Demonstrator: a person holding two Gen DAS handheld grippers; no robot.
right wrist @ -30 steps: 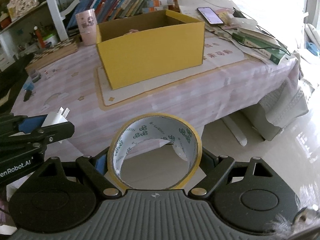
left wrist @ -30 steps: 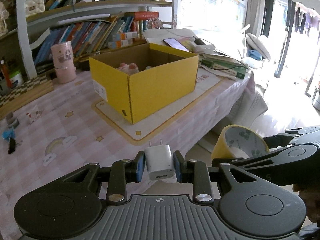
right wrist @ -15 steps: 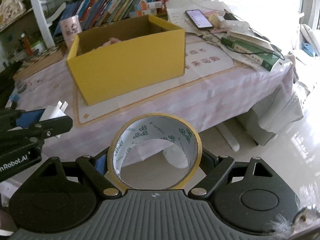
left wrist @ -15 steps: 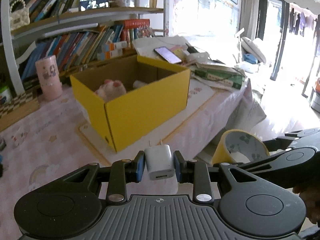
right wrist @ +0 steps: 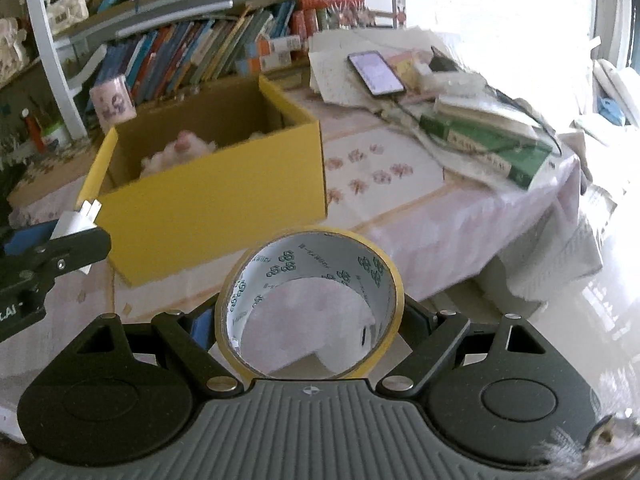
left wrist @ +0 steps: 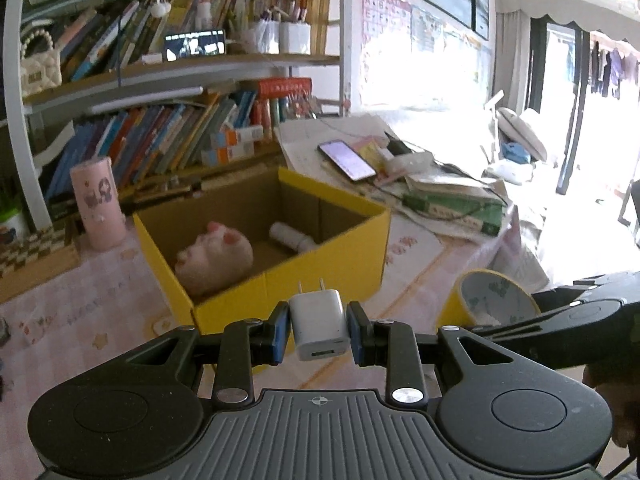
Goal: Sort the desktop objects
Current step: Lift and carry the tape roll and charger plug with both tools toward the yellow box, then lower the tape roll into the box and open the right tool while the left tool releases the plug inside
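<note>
The left gripper pinches a white charger plug between its blue pads, prongs pointing up and away toward the yellow cardboard box; the plug sits just short of the box's near wall, above the pink checked tablecloth. The right gripper is clamped on a roll of yellow tape, held upright on its edge so that the printed white inner face shows through the ring (the jaws stand wide, yet both pads press the roll's sides); in the left view the same roll hangs to the right of the plug, near the box's right corner.

The box stands open on a pale mat on the table; inside lie a pink plush toy and a small white cylinder, the toy toward the left wall, the cylinder toward the back right. Left of the box and behind it stands a pink cylindrical container, upright; to the right of the box a phone with its screen lit rests on a heap of papers, and a green book lies beside it at the table's edge. Behind all this runs a bookshelf crowded with leaning books.
</note>
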